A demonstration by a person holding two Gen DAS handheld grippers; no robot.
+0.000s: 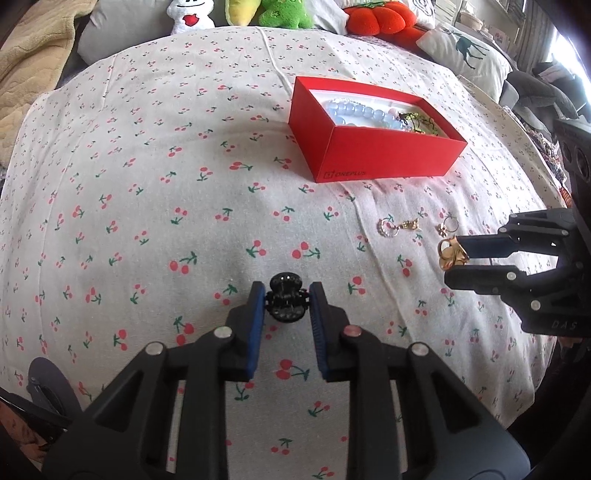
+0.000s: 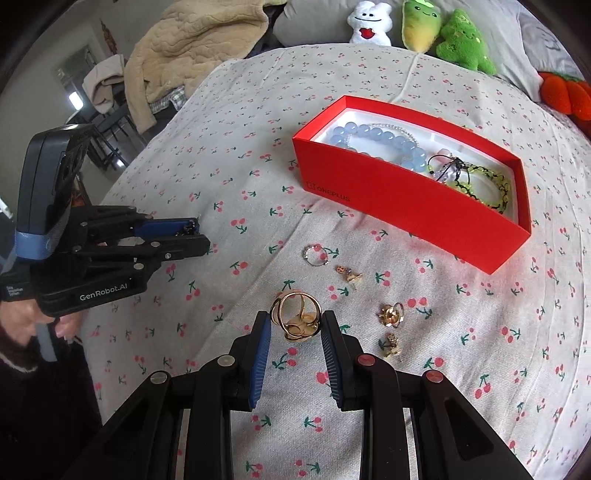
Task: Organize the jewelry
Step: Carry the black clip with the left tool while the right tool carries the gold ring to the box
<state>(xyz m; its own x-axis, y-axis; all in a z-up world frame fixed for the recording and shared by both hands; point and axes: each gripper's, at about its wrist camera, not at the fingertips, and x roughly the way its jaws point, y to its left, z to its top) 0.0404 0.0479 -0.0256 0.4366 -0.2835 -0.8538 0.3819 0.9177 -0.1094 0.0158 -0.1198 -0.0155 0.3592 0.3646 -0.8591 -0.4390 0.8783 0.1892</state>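
Observation:
My left gripper is shut on a small black claw hair clip, held just above the cherry-print cloth. My right gripper is shut on a gold looped ornament, also clear of the cloth. Beyond both stands an open red box holding a blue bead bracelet and a green bead bracelet. On the cloth between my right gripper and the box lie a silver ring, a small gold earring, a gold flower piece and another gold earring.
Plush toys and grey pillows line the far edge of the bed. A beige blanket hangs at the far left over a chair. A deer-print cushion sits at the far right.

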